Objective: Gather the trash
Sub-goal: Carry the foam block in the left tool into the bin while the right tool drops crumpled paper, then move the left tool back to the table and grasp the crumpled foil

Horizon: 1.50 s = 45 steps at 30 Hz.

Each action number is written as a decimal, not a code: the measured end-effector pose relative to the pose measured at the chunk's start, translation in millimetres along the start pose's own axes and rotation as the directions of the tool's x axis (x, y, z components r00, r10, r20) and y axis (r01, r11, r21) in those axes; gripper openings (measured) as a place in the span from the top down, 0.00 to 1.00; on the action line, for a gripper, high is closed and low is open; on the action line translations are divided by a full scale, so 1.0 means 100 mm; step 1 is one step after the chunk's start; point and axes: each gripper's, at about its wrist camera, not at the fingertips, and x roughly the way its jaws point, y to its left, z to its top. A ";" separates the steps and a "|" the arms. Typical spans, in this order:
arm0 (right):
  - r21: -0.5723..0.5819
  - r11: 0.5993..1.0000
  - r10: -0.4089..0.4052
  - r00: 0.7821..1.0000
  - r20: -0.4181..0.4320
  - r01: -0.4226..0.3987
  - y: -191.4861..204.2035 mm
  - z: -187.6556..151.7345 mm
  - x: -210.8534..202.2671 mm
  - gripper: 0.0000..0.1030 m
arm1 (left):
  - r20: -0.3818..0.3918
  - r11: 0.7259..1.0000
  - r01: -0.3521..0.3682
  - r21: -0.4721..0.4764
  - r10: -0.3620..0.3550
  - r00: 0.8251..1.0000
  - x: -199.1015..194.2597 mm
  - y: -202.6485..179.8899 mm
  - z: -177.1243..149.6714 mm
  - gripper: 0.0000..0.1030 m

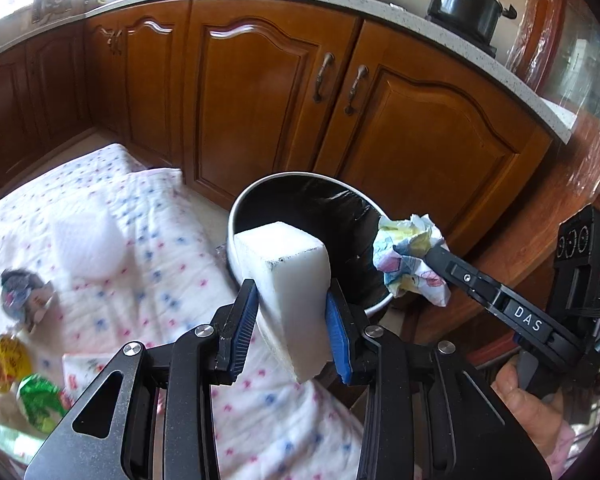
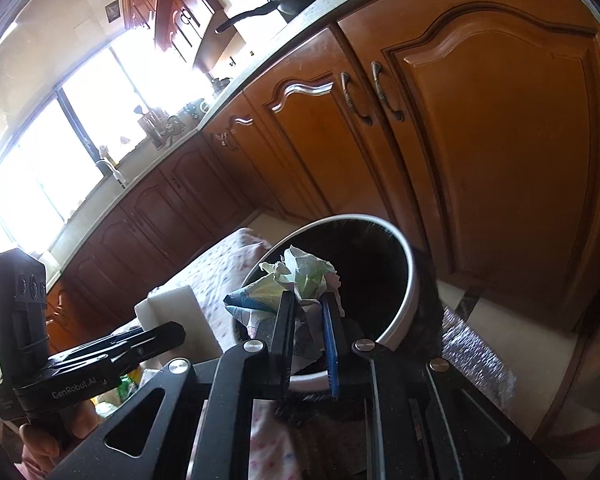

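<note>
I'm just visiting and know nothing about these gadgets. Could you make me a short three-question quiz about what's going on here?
1. True or false: the left gripper is shut on a white foam block.
2. What does the right gripper hold? A) a spoon B) a crumpled printed paper C) nothing
3. Fill in: both items are held at the rim of the black-lined ____.

Key
1. True. The blue pads press both sides of the block.
2. B. The paper is pinched between the fingers, over the bin opening.
3. Trash bin, standing by the wooden cabinets.
</note>
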 end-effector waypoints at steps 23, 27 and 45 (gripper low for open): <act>-0.036 0.998 -0.059 0.992 -0.115 0.056 -0.25 0.17 0.56 0.66 | -0.155 0.998 -0.049 0.031 0.053 0.986 0.89 -0.21 0.37 0.61; -0.012 0.999 -0.045 0.994 -0.100 0.044 -0.27 0.18 0.50 0.57 | -0.164 0.999 -0.042 0.008 0.043 0.986 0.89 -0.17 0.36 0.48; 0.009 0.998 0.067 0.997 -0.050 -0.067 0.24 -0.29 0.12 0.19 | -0.049 0.990 -0.101 -0.102 0.096 0.994 0.08 0.27 -0.16 0.46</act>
